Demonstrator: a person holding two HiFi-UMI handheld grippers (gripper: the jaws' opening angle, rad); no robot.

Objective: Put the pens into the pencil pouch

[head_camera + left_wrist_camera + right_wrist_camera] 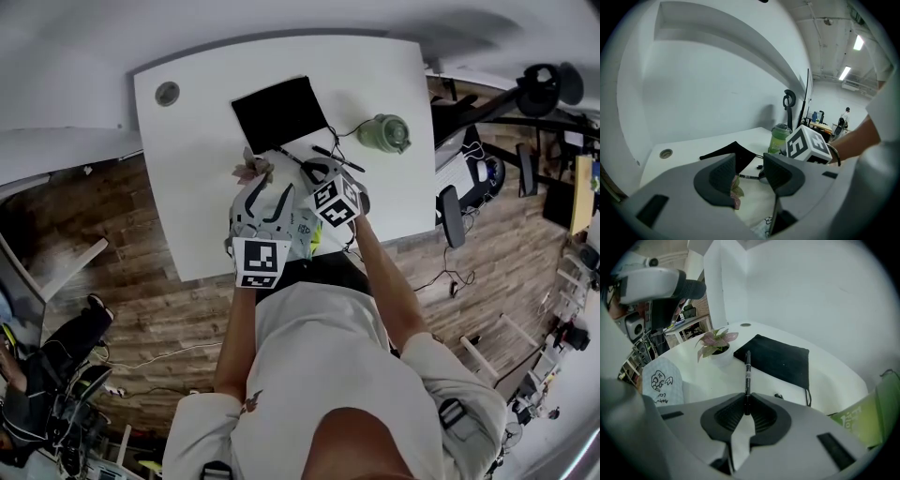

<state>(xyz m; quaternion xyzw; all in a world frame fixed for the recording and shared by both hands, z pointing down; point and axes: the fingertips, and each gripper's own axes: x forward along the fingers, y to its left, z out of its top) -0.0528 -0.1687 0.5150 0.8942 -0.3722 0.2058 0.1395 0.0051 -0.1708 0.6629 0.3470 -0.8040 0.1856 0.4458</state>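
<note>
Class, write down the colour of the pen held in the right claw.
Black; the pen shows best in the right gripper view.

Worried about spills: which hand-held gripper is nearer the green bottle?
Right. The right hand-held gripper, holding a pen, is near the green bottle; the left hand-held gripper is farther, by the potted plant.

3 cameras around 1 white table (187,187)
The head view looks steeply down from above the person (337,375) onto the whole tabletop, the left gripper (267,197) and the right gripper (314,172). The left gripper view rides low, facing almost level across the table to a wall (717,84). The right gripper view tilts down, close. All 3 share the flat black fabric piece (279,112) and the potted plant (251,169).
</note>
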